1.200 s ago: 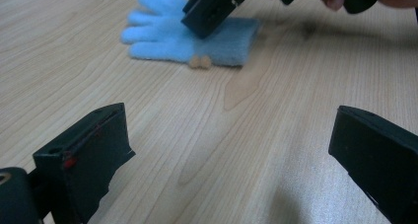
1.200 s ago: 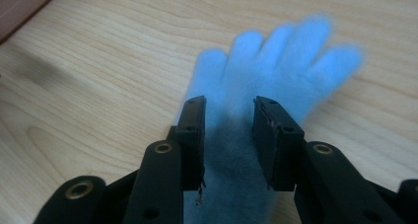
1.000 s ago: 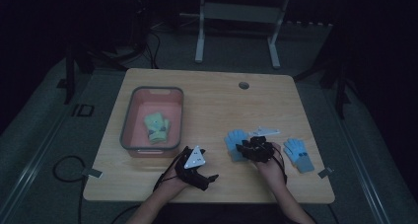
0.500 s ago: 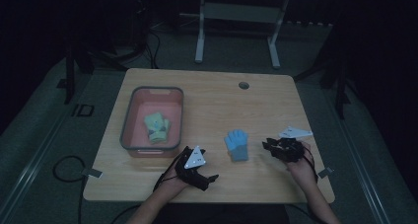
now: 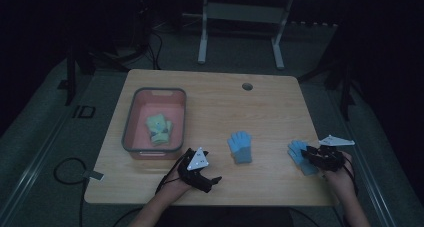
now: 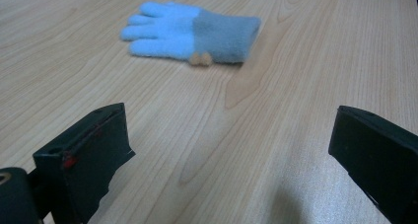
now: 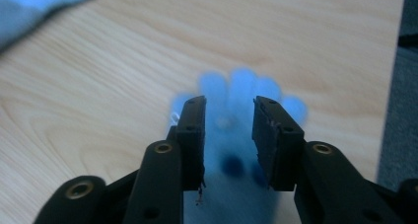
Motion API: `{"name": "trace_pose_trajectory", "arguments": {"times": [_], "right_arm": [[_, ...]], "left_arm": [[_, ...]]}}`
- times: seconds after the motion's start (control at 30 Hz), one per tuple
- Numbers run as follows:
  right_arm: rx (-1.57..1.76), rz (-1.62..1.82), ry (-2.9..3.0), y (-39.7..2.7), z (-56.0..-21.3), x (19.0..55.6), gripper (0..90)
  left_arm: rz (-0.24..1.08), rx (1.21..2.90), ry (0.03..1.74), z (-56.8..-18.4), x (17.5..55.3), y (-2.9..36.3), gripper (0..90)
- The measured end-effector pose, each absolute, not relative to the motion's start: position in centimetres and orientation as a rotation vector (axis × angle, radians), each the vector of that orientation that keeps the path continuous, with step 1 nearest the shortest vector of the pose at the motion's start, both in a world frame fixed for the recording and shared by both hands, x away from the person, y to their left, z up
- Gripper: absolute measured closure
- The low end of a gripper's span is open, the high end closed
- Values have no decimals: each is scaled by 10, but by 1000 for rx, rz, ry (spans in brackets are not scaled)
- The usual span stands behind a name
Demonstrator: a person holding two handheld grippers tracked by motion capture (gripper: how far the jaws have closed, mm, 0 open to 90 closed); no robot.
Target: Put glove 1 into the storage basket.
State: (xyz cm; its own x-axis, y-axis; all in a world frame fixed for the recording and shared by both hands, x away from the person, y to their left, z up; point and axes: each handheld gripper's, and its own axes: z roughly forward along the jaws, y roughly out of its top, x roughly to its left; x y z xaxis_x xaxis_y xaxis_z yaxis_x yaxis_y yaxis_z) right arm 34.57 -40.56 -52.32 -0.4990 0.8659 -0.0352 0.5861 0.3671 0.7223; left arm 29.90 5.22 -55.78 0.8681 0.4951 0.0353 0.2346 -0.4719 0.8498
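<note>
Currently, two blue gloves lie on the wooden table [image 5: 215, 102]. The first glove [image 5: 240, 147] lies flat near the middle of the front half of the table, fingers pointing away from the person, well apart from both grippers. In the left gripper view this glove [image 6: 190, 30] lies ahead of the jaws, fingers to the left of that view, grey-blue cuff to the right, with a small tan tag at its near edge.

The second glove [image 5: 301, 156] lies near the right front corner of the table. The right gripper [image 5: 316, 157] sits over its cuff end. In the right gripper view the jaws stand narrowly apart, and the glove [image 7: 241, 93] appears blurred beyond and below them, its fingers spreading past the jaw tips. The jaws have just been opening slightly; whether the pads press on the fabric cannot be told from the frames.

The left gripper [image 5: 200, 173] rests at the front edge of the table, just in front of the tray. Its jaws stand wide apart over bare wood, with nothing between them.

A pink tray [image 5: 131, 123] with a grey rim stands on the left half of the table. A pale green folded item [image 5: 159, 129] lies inside it.
</note>
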Motion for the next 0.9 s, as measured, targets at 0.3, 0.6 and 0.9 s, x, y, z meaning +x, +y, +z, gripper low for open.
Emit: {"name": "trace_pose_trajectory", "arguments": {"times": [0.3, 0.6, 0.9], "right_arm": [[1272, 926, 2265, -415, -543, 341, 638], [1273, 881, 2307, -405, -543, 343, 849], [1350, 935, 2222, -394, -525, 339, 867]], "left_arm": [[340, 2074, 532, -558, 299, 53, 21], [337, 2068, 537, -558, 300, 53, 20], [343, 2075, 533, -558, 300, 52, 20]]}}
